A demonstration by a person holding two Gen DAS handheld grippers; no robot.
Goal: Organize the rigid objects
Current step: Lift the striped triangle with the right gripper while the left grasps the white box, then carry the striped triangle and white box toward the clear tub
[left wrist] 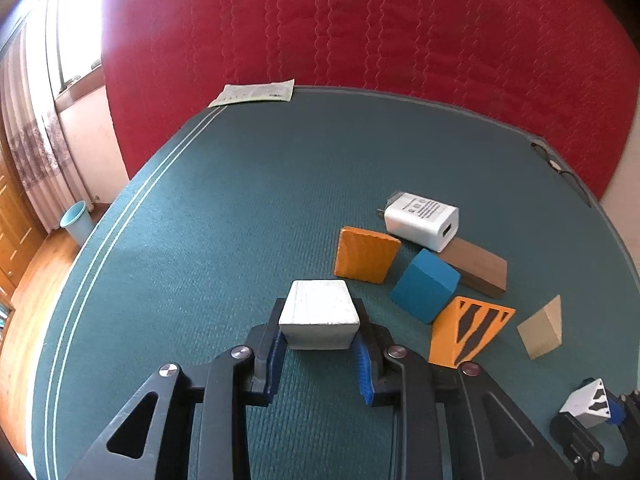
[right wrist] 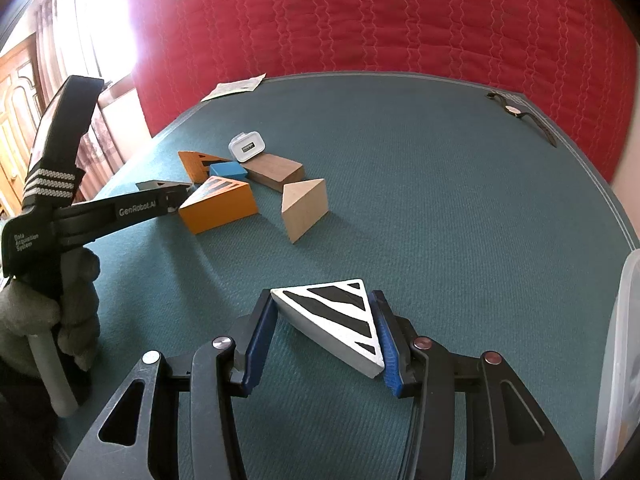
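Note:
My left gripper [left wrist: 319, 326] is shut on a white block [left wrist: 318, 312], held just above the teal table. My right gripper [right wrist: 324, 320] is shut on a white wedge with black stripes [right wrist: 336, 316]; it also shows in the left wrist view [left wrist: 588, 402]. To the right of the left gripper lies a cluster: an orange block [left wrist: 366, 254], a blue block [left wrist: 425, 285], a white USB charger [left wrist: 422, 220], a brown block [left wrist: 476, 266], an orange striped wedge [left wrist: 468, 330] and a pale wooden wedge [left wrist: 542, 334]. In the right wrist view the cluster lies ahead to the left, with the pale wedge [right wrist: 304, 208] nearest.
The teal table [left wrist: 240, 200] has a curved left edge. A paper sheet [left wrist: 254, 93] lies at its far corner and a wristwatch [right wrist: 520, 114] at the far right. A clear plastic bin [right wrist: 620, 360] stands at the right. A red quilt [left wrist: 360, 20] hangs behind. The left gripper's handle [right wrist: 60, 216] shows at the left.

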